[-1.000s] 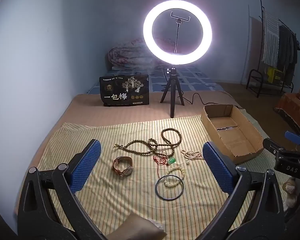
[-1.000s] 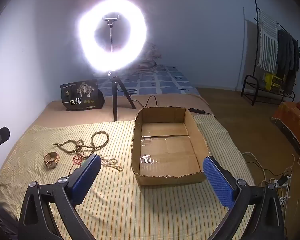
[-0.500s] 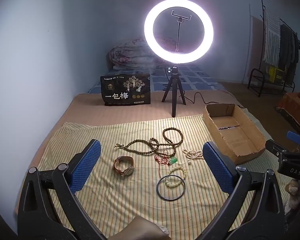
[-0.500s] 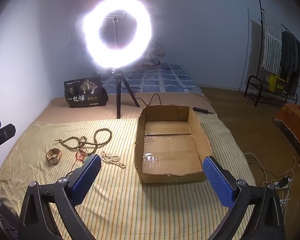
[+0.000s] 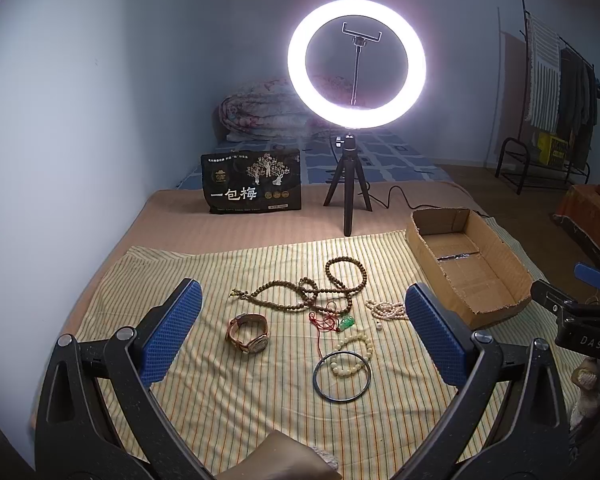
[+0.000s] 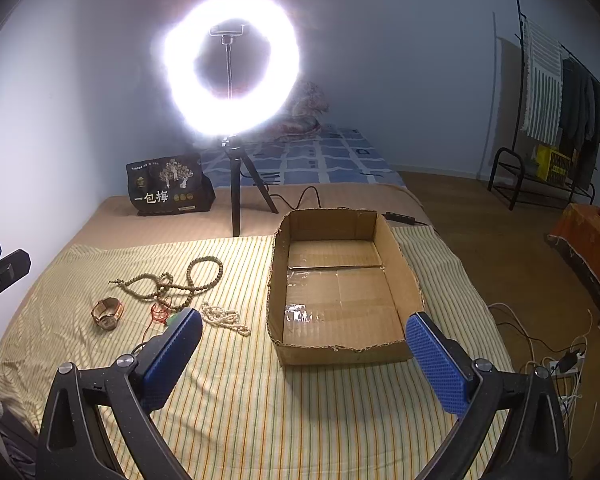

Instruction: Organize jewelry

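Note:
Jewelry lies on a striped cloth (image 5: 220, 380): a long brown bead necklace (image 5: 324, 288), a wristwatch (image 5: 249, 334), a red cord with a green pendant (image 5: 342, 322), a white pearl strand (image 5: 386, 310), a pale bead bracelet (image 5: 354, 354) and a dark bangle (image 5: 342, 376). An empty cardboard box (image 5: 468, 264) stands to their right. My left gripper (image 5: 300, 336) is open above the near cloth, apart from the jewelry. My right gripper (image 6: 304, 356) is open in front of the box (image 6: 340, 280); the necklace (image 6: 180, 280), watch (image 6: 107, 313) and pearls (image 6: 224, 318) lie to its left.
A lit ring light on a tripod (image 5: 356, 120) and a black bag (image 5: 254, 186) stand behind the cloth. A wall runs along the left. A clothes rack (image 6: 556, 120) and cables (image 6: 548, 352) are on the floor to the right.
Both grippers have drifted slightly; the views shifted a little, with the box and jewelry sliding sideways in frame. Nothing was taken hold of. Jaws stay open.

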`<state>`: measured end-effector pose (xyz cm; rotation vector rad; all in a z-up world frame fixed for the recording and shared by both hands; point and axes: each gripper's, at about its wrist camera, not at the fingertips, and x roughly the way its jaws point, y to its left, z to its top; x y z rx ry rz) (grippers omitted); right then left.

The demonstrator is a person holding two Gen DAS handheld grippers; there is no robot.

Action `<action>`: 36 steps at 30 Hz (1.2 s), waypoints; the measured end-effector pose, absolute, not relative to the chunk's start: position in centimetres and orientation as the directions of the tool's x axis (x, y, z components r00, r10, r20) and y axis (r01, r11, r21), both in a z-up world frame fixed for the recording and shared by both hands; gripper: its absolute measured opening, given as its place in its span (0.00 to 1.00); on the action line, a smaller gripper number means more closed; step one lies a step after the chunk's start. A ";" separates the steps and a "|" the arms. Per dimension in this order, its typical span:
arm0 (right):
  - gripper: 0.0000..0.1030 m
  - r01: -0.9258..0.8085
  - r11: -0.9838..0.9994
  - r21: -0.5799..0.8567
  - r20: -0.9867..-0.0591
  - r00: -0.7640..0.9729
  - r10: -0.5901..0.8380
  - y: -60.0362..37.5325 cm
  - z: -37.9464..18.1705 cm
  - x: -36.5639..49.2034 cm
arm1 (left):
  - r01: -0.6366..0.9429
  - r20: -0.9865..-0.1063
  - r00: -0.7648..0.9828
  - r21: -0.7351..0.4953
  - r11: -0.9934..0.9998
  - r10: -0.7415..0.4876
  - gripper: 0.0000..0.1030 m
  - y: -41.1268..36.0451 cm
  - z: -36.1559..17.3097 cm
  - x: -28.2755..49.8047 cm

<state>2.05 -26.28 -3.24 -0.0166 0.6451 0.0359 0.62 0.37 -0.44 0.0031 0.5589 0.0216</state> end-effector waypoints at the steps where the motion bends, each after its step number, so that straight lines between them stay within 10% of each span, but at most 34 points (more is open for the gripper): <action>1: 1.00 -0.038 0.999 -0.003 -0.603 0.797 0.029 -26.3 -3.3 2.1 | -0.020 -0.530 0.848 0.010 1.000 0.022 1.00 0.3 -0.4 0.6; 36: 1.00 -0.031 0.999 0.016 -0.625 0.780 0.034 -26.3 -3.7 2.2 | -0.020 -0.528 0.849 0.012 1.000 0.024 1.00 0.1 -0.5 0.4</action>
